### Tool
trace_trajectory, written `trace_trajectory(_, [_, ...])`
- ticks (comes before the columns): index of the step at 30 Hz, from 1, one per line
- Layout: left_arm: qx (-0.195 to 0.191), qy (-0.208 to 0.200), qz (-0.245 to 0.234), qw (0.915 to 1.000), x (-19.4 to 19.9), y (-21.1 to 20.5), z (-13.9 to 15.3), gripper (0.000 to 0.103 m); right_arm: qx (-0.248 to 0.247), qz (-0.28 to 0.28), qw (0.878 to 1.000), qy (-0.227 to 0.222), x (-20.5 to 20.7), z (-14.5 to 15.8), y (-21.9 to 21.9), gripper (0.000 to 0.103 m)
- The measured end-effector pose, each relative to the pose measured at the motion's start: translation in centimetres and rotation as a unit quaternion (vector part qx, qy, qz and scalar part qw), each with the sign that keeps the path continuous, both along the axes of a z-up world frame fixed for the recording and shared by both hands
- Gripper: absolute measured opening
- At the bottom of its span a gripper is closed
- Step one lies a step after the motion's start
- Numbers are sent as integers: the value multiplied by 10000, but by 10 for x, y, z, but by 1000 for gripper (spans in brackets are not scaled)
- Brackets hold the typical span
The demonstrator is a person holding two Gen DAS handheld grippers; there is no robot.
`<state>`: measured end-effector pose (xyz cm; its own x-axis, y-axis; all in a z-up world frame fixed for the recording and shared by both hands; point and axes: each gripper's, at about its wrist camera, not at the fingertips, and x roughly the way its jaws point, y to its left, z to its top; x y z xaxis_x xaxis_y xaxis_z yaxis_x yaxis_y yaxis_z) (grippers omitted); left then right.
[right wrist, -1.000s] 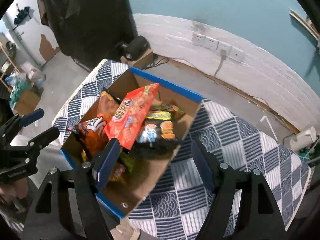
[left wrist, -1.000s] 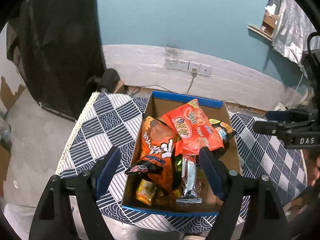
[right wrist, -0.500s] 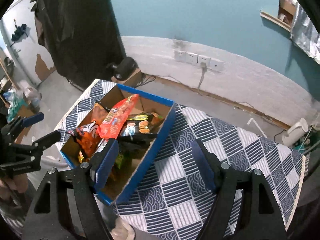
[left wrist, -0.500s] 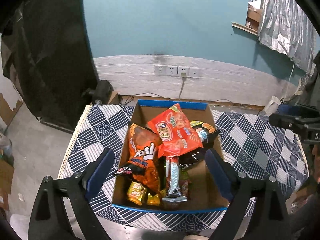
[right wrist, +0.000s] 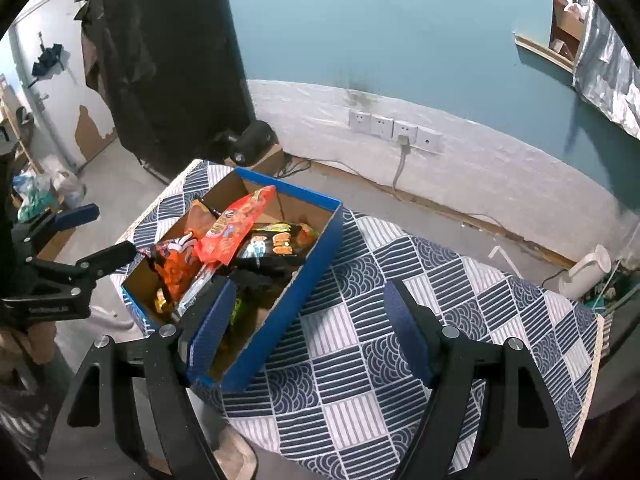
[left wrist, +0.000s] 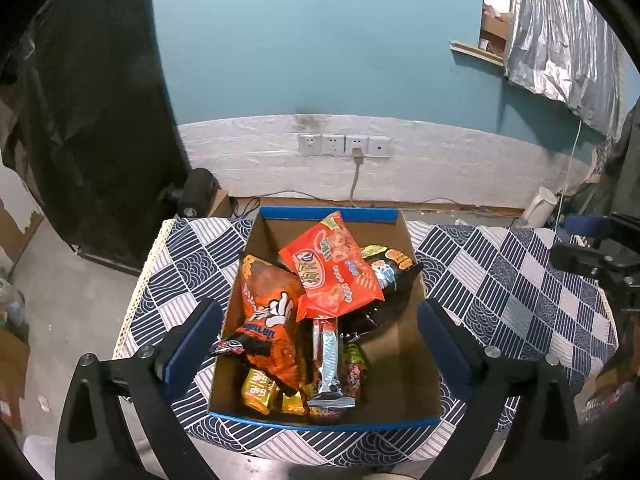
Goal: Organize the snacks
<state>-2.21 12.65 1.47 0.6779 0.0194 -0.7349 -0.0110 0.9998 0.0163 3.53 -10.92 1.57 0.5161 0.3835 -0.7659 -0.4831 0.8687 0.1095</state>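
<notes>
Both claws pulled back, left claw (left wrist: 318, 338) facing box (left wrist: 404, 360), kettle (right wrist: 586, 272) clear only rightward.

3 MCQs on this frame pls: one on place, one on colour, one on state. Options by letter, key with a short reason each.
1. Where do the snacks lie?
A. spread on the cloth
B. inside the cardboard box
C. on the floor

2. What colour is the big bag on top of the pile?
A. red-orange
B. green
C. white

3. What state is the left gripper in?
A. shut on a bag
B. open, holding nothing
C. out of view

Key:
1 B, every packet sits within the box walls, and the checked tablecloth beside it bears none.
2 A, the topmost bag is red-orange.
3 B, its jaws stand wide apart either side of the box, nothing between the pads.
</notes>
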Motion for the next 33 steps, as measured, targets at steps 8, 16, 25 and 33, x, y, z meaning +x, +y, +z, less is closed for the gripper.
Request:
trace_trajectory(8, [-52,44,-42,10000,4,-9,2,99,47,-34,10000,23,1,-2,-10,76])
trace_trajectory(16, [-75,55,-92,9999,6,-17,3,99,102,-146,9998,102,1,-5,-25,76])
trace_trajectory(25, [2,133,-173,9998,8,-25,0,99,148,-155,9997,135,0,-5,-29,76])
trace_trajectory(33, [27,149,-171,9997,9,-26,-1,99,184,-150,9996,182,-1,-6,-29,76])
